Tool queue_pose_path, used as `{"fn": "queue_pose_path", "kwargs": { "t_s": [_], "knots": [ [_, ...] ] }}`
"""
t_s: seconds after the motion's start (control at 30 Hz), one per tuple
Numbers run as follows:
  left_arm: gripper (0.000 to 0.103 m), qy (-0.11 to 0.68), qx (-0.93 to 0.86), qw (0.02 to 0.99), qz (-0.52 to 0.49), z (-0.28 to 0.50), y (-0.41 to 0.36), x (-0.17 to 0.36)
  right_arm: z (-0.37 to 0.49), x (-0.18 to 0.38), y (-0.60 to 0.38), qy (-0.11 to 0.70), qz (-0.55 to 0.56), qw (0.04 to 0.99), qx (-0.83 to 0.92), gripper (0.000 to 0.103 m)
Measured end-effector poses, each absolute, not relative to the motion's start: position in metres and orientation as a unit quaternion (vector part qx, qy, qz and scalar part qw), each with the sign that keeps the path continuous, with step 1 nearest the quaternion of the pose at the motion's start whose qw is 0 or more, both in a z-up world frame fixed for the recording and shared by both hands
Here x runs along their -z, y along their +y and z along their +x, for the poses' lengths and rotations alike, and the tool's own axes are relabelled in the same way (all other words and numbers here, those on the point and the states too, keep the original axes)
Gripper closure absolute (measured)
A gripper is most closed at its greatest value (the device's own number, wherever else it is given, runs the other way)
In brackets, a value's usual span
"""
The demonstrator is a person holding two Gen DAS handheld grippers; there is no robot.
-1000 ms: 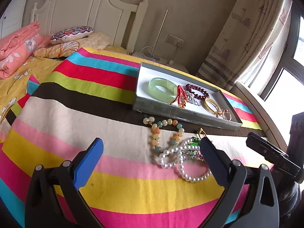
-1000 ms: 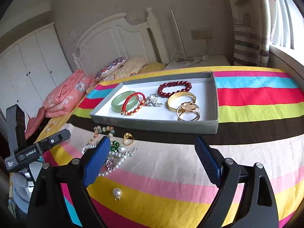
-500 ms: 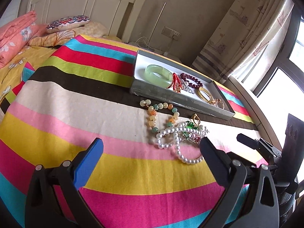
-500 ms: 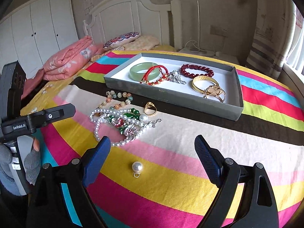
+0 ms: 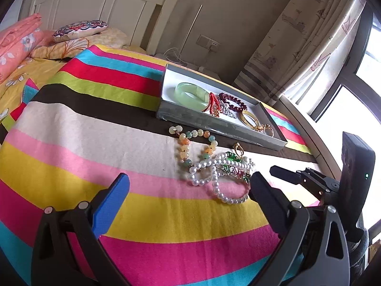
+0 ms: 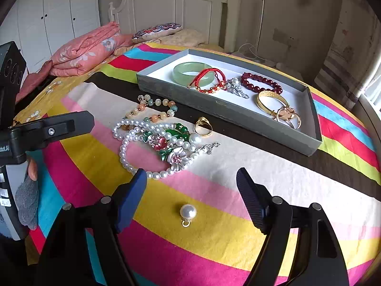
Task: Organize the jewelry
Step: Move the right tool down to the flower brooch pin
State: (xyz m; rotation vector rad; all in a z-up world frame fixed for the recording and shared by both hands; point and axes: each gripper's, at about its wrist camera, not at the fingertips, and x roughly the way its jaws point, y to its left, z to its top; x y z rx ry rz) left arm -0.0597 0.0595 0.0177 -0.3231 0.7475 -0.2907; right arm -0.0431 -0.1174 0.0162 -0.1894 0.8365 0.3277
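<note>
A grey tray [image 6: 228,109] [image 5: 214,122] on the striped cloth holds a green bangle [image 6: 193,71], red cord bracelet [image 6: 209,81], dark red bead bracelet [image 6: 260,82], silver brooch and gold bangles [image 6: 273,101]. In front lie a pearl necklace [image 6: 133,133] [image 5: 214,174], pastel bead bracelet [image 6: 154,109] [image 5: 188,143], flower brooches [image 6: 171,147], a gold ring [image 6: 203,126] [image 5: 238,146] and a loose pearl pendant [image 6: 188,212]. My right gripper [image 6: 191,186] is open, just above the pendant. My left gripper [image 5: 188,190] is open, near the pearl necklace.
Folded pink bedding [image 6: 85,50] and a patterned pillow [image 6: 157,29] lie by the white headboard [image 6: 171,4]. A curtain [image 5: 304,38] and window are at the right. The left gripper's body [image 6: 28,131] shows in the right wrist view, the right one [image 5: 333,186] in the left wrist view.
Both grippers have moved; the right one has come lower and closer to the loose jewelry, with the pearl pendant now between its fingers' line. Both stayed open.
</note>
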Motion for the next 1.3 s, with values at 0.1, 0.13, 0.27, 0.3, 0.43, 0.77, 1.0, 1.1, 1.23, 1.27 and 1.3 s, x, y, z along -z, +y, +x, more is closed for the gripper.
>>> {"fn": "queue_pose_path", "kwargs": {
  "t_s": [0.1,0.13,0.27,0.3,0.43,0.77,1.0,1.1,1.23,1.27,1.3],
  "knots": [
    [0.003,0.36,0.143,0.908,-0.159,-0.061,0.06,-0.018,-0.035,-0.014,-0.11,0.405,-0.105,0.892,-0.169,0.04],
    [0.003,0.359,0.144,0.908,-0.159,-0.061,0.061,-0.018,-0.032,-0.014,-0.109,0.404,-0.103,0.891,-0.178,0.041],
    [0.003,0.358,0.145,0.908,-0.16,-0.061,0.061,-0.019,-0.018,-0.008,-0.108,0.427,-0.094,0.879,-0.191,0.048],
    [0.003,0.359,0.145,0.908,-0.16,-0.061,0.06,-0.019,-0.019,-0.01,-0.108,0.424,-0.092,0.88,-0.194,0.06],
    [0.003,0.345,0.133,0.913,-0.174,-0.064,0.067,-0.021,-0.029,-0.014,-0.104,0.401,-0.112,0.886,-0.205,0.072],
    [0.003,0.32,0.106,0.904,-0.265,-0.068,0.1,-0.02,-0.055,-0.019,-0.11,0.386,-0.134,0.887,-0.215,0.073],
    [0.003,0.321,0.102,0.91,-0.242,-0.068,0.091,-0.022,-0.068,-0.03,-0.127,0.368,-0.133,0.898,-0.203,0.074],
    [0.003,0.321,0.098,0.913,-0.232,-0.069,0.088,-0.022,-0.068,-0.031,-0.149,0.376,-0.121,0.901,-0.179,0.074],
    [0.002,0.321,0.096,0.915,-0.224,-0.069,0.085,-0.023,-0.074,-0.026,-0.179,0.386,-0.109,0.904,-0.146,0.074],
    [0.003,0.322,0.095,0.915,-0.223,-0.068,0.085,-0.023,-0.074,-0.023,-0.184,0.39,-0.106,0.904,-0.139,0.074],
    [0.003,0.322,0.095,0.916,-0.222,-0.068,0.085,-0.023,-0.074,-0.019,-0.189,0.399,-0.102,0.901,-0.135,0.074]
  ]
}}
